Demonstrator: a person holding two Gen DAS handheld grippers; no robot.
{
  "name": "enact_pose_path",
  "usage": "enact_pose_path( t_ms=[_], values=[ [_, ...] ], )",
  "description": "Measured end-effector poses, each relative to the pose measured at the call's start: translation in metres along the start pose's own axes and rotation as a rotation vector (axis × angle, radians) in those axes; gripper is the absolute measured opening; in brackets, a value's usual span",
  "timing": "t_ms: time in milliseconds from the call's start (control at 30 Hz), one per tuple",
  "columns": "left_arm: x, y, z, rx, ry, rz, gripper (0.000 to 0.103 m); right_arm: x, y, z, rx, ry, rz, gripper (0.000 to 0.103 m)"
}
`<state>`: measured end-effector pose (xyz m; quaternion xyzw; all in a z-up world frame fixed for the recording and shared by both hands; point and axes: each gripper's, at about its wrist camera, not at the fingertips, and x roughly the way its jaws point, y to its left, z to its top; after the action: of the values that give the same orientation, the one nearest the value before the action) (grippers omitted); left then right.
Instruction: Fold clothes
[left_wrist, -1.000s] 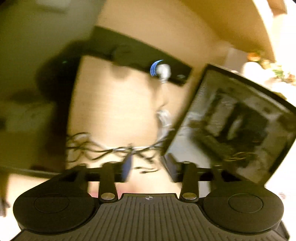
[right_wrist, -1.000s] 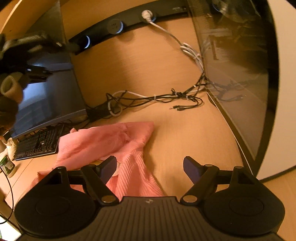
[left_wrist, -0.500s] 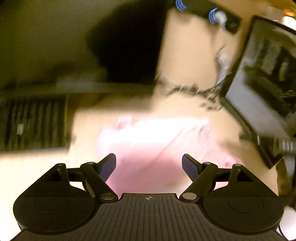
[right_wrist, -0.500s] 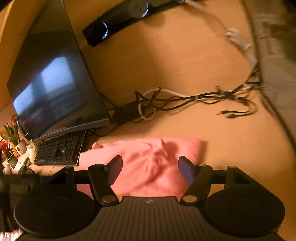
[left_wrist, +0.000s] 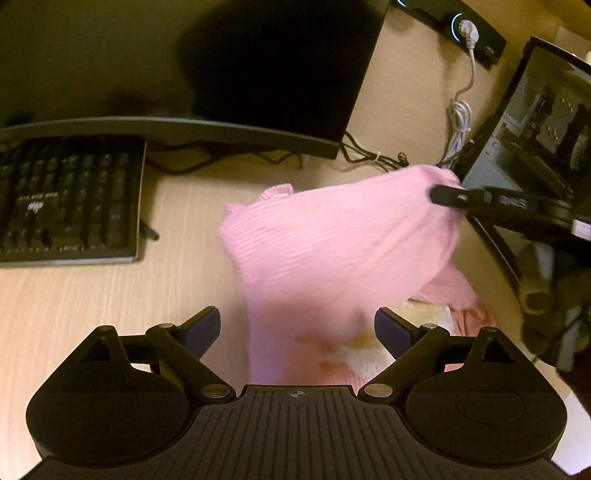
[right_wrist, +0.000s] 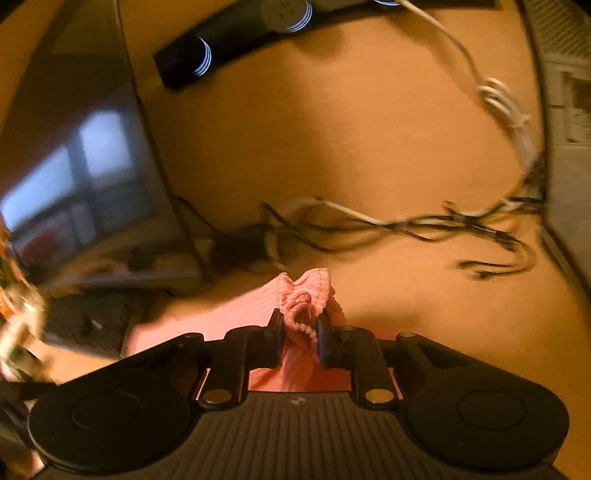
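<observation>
Fabric fills the near middle of both wrist views: a pink ribbed garment lies on the light wooden desk, its far right corner lifted off the surface. The left gripper hangs over the near part of the cloth with its jaws spread wide and opening further; cloth lies below the gap, but neither pad touches it. The right gripper is closing, its two pads pinching a bunched hem of the garment between them, so it is grasping the cloth. In the left wrist view that same gripper reaches in from the right, gripping the raised corner. Farther off, a black keyboard sits at the left, a dark monitor behind it, tangled cables beyond the cloth, and a black power strip at the far edge
</observation>
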<state>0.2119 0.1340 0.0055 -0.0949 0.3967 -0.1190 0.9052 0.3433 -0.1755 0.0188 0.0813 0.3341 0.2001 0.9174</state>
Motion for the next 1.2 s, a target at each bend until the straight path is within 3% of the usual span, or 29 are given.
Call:
enact_pose_path(
  t_ms=[133,267,400,467,567,633,700,800,867,1000,1033,1067,1100,1133,1167,1200],
  values=[
    [0.004,-0.002,0.016,0.022,-0.032,-0.065,0.094,0.018,-0.011,-0.036,0.009,0.123,-0.066,0.020],
    [0.016,-0.016,0.037,0.102,-0.064,-0.168,0.094,0.015,-0.005,-0.041,0.002,0.114,-0.083,0.021],
    [0.049,-0.025,0.057,0.117,-0.083,-0.247,0.095,0.008,0.001,-0.030,-0.011,0.101,-0.086,0.020],
    [0.068,-0.023,0.064,0.118,-0.069,-0.223,0.096,-0.004,0.007,-0.021,-0.019,0.072,-0.048,0.018],
    [0.094,-0.003,0.067,0.093,0.006,-0.111,0.095,-0.020,0.011,-0.002,0.007,0.039,0.019,0.017],
    [0.073,0.003,0.064,0.100,-0.014,-0.117,0.091,-0.030,0.014,0.011,0.036,0.013,0.063,0.017],
    [0.052,0.009,0.061,0.109,-0.034,-0.124,0.096,-0.036,0.020,0.025,0.083,0.003,0.134,0.017],
    [0.003,-0.020,0.052,0.221,-0.163,-0.202,0.102,-0.042,0.029,0.045,0.159,-0.004,0.259,0.017],
    [-0.009,-0.045,0.041,0.314,-0.219,-0.197,0.102,-0.048,0.044,0.055,0.169,0.002,0.359,0.017],
    [-0.002,-0.087,0.013,0.537,-0.358,-0.003,0.102,-0.058,0.081,0.064,0.088,0.007,0.474,0.018],
    [-0.001,-0.086,0.012,0.537,-0.374,0.027,0.099,-0.060,0.091,0.062,0.034,0.000,0.473,0.021],
    [0.000,-0.086,0.012,0.536,-0.390,0.055,0.076,-0.059,0.098,0.061,-0.006,-0.010,0.459,0.023],
    [0.002,-0.079,0.016,0.505,-0.373,0.076,0.045,-0.058,0.102,0.059,-0.034,-0.021,0.441,0.032],
    [0.003,-0.067,0.022,0.444,-0.349,0.099,0.035,-0.057,0.106,0.058,-0.061,-0.032,0.423,0.047],
    [0.001,-0.048,0.027,0.360,-0.339,0.117,0.024,-0.056,0.108,0.055,-0.088,-0.049,0.395,0.053],
    [-0.003,-0.026,0.032,0.265,-0.338,0.145,0.020,-0.055,0.109,0.051,-0.124,-0.068,0.354,0.059]
  ],
)
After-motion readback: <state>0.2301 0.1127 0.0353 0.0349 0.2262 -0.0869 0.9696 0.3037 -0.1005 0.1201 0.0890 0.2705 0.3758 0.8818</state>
